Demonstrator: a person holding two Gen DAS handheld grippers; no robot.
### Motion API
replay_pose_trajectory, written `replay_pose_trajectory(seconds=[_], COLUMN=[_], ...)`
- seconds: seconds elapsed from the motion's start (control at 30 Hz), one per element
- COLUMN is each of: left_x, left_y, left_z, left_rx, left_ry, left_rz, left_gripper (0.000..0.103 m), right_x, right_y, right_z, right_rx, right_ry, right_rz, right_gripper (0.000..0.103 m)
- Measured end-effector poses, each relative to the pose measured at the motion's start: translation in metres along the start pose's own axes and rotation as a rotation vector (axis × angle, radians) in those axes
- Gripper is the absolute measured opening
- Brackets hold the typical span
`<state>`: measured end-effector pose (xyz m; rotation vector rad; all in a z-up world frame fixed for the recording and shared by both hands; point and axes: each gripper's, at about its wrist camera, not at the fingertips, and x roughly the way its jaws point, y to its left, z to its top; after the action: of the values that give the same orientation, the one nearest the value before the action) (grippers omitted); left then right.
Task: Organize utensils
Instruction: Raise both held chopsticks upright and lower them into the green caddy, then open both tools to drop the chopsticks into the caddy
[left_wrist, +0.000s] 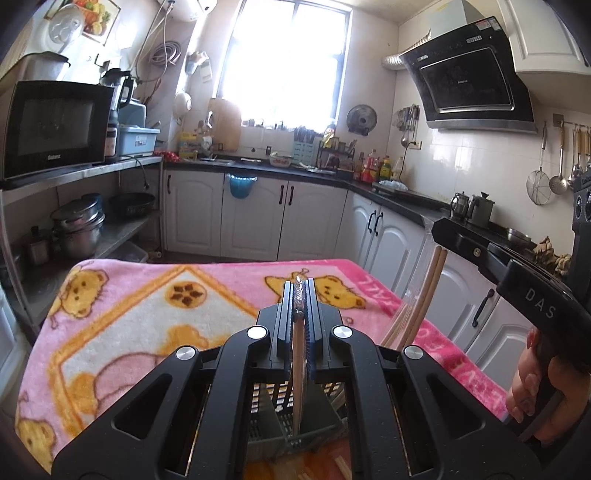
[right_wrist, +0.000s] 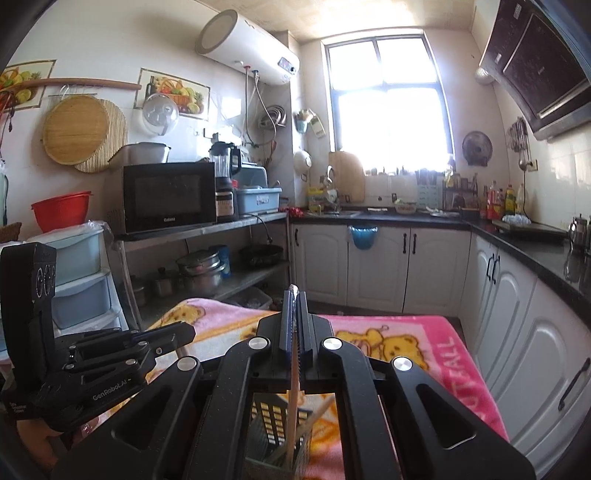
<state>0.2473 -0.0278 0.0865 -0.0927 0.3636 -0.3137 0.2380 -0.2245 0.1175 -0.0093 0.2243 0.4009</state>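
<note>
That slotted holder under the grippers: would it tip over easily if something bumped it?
Probably. The holder looks like thin perforated plastic, so likely light. It stands on a soft blanket, an unsteady base. The long chopsticks stick up well above it, so a nudge up there could lever it over.

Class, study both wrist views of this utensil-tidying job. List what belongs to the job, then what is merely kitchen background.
Belongs to the job:
- left gripper, shut on wrapped chopsticks
- right gripper, shut on a second pair of chopsticks
- slotted utensil holder below them
- pink blanket

Background:
- microwave
- pots
- water heater
- range hood
</note>
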Motion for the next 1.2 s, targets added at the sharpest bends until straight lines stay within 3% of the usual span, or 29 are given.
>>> replay_pose_trajectory(seconds=[0.4,0.57,0.7,0.9,1.2], left_x=[-0.003,-0.01,-0.011,-0.016,-0.035], left_y=[0.001,-0.001,-0.003,-0.003,0.005], left_z=[-0.013,-0.015,-0.016,-0.023,-0.024], left_rx=[-0.048,-0.064,-0.067,-0.08,-0.134], left_ry=[0.056,0.069,0.081,0.104,0.098], left_rz=[0.002,-0.004,0.002,0.01,-0.006], left_gripper=[0.003,0.003,0.013,0.023,0.049], right_x=[-0.017,-0.024,-0.03,-0.039,-0.055], right_y=[-0.006,-0.012,-0.013,-0.009,-0.007], right_z=[-0.02,-0.032,-0.038,-0.045,-0.049], right_rx=[0.067,0.102,0.111,0.082,0.048], right_ry=[0.065,0.099,0.121,0.134,0.142], right_rz=[-0.004,-0.028,-0.042,-0.063,-0.075], right_gripper=[0.004,0.019,0.031,0.039,0.053])
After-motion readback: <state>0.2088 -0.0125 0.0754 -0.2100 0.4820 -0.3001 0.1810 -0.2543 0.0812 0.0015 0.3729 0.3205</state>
